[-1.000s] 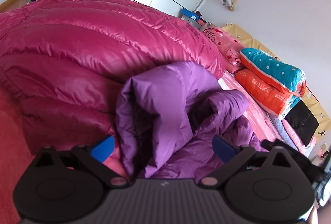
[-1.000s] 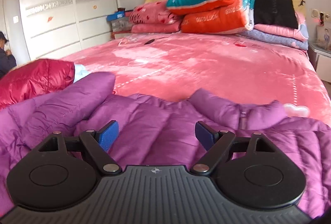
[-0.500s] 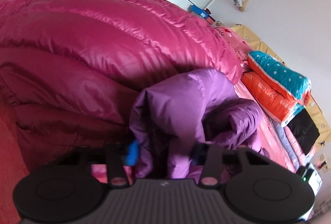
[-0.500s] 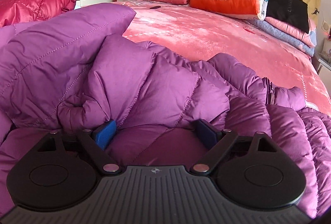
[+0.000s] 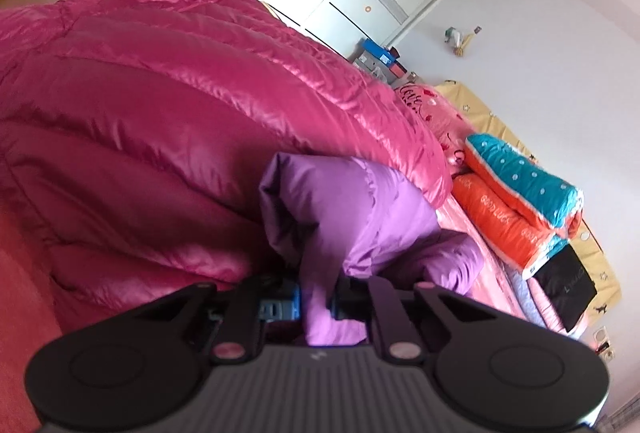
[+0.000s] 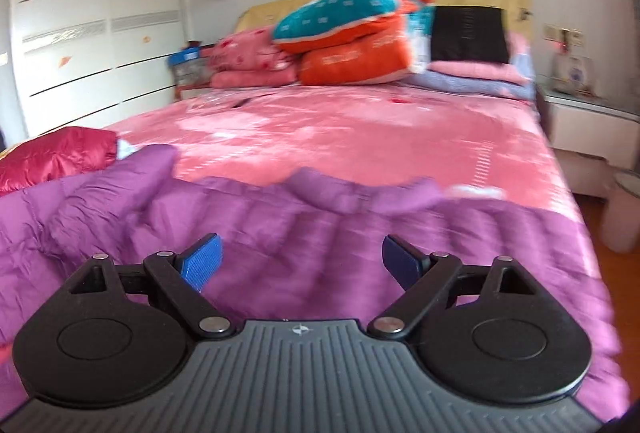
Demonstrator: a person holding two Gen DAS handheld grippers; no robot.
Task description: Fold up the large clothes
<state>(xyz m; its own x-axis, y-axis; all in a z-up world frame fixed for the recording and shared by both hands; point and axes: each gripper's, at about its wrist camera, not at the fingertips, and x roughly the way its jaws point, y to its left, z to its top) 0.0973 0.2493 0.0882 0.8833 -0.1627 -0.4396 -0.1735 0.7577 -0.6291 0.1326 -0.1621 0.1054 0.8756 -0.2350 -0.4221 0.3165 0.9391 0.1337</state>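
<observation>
Closing in fast over the last moment, the left gripper is now pinching a fold of the purple jacket, its blue fingers drawn together with the cloth squeezed between them. That bunched fold is standing up just in front of the shiny red jacket, which is filling the left side of the view. Meanwhile the right gripper is pulling back from the purple padding it was buried in; its fingers are hanging wide apart, holding nothing, above the purple jacket spreading across the near end of the pink bed. Folded bedding is sitting piled at the far end.
</observation>
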